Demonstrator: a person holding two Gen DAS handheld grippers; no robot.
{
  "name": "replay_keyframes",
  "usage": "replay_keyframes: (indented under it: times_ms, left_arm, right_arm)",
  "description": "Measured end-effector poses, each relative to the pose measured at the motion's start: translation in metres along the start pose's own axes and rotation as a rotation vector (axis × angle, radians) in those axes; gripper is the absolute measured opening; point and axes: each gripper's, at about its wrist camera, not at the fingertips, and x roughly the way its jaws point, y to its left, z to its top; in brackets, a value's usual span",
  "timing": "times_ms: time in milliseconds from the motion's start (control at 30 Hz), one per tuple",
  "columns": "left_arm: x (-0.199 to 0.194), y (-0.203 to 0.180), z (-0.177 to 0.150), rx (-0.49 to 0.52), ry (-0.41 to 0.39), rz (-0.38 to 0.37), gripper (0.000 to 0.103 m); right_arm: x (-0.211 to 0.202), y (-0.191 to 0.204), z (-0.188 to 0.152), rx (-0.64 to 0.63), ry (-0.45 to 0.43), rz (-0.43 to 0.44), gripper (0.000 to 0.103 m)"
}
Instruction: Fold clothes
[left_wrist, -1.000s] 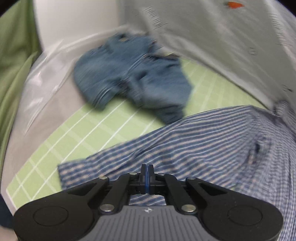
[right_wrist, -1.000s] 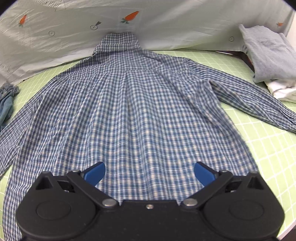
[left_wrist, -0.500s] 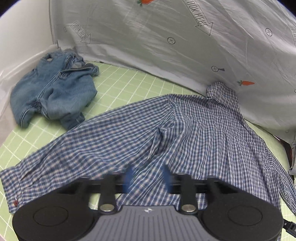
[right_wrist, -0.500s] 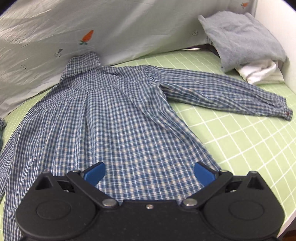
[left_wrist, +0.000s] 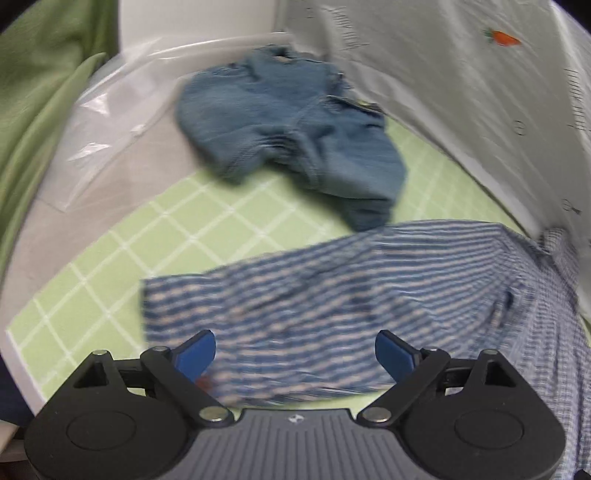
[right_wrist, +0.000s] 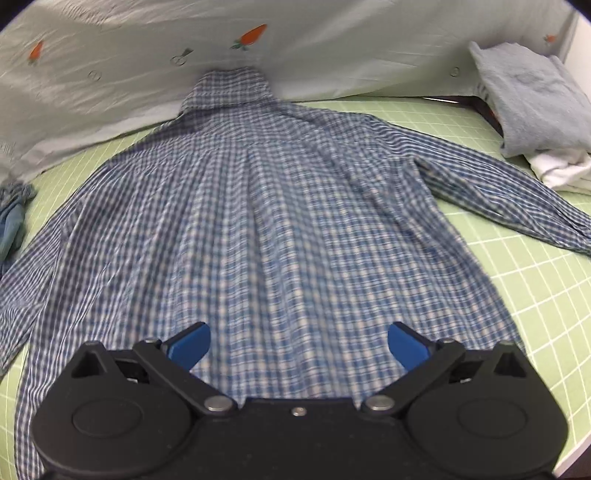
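Observation:
A blue checked long-sleeved shirt (right_wrist: 280, 221) lies spread flat, back up, on the green grid mat (right_wrist: 535, 288), collar at the far side and both sleeves out. My right gripper (right_wrist: 298, 345) is open and empty over the shirt's hem. In the left wrist view the shirt's left sleeve (left_wrist: 314, 302) lies across the mat, its cuff end near my left gripper (left_wrist: 295, 352), which is open and empty just above it.
Crumpled denim shorts (left_wrist: 295, 136) lie on the mat beyond the sleeve. A folded grey and white stack (right_wrist: 532, 110) sits at the far right. A pale carrot-print sheet (right_wrist: 295, 48) hangs behind. A clear plastic bag (left_wrist: 107, 140) and the mat's edge lie left.
My left gripper went from shut to open and swung back left over the sleeve cuff. The right gripper's view swung right and back to the shirt's middle; it stayed open.

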Motion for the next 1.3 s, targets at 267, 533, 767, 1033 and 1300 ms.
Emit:
replay_keyframes:
  times_ms: [267, 533, 767, 1033, 1300]
  left_arm:
    - [0.015, 0.048, 0.015, -0.005, -0.006, 0.027, 0.093]
    - [0.025, 0.055, 0.017, 0.014, 0.010, -0.027, 0.093]
    - [0.029, 0.052, 0.023, 0.034, 0.027, -0.044, 0.057]
    - [0.013, 0.007, 0.025, 0.149, 0.036, -0.116, 0.004]
    - [-0.026, -0.092, 0.012, 0.213, 0.032, -0.303, 0.001]
  right_arm:
    - [-0.004, 0.040, -0.023, -0.025, 0.044, -0.020, 0.103]
    - [-0.002, 0.057, -0.030, -0.030, 0.068, -0.030, 0.103]
    - [-0.001, 0.062, -0.026, -0.041, 0.049, -0.036, 0.103]
    - [0.001, 0.042, -0.021, 0.015, 0.026, -0.033, 0.103]
    - [0.010, -0.001, -0.008, 0.092, 0.001, 0.011, 0.103]
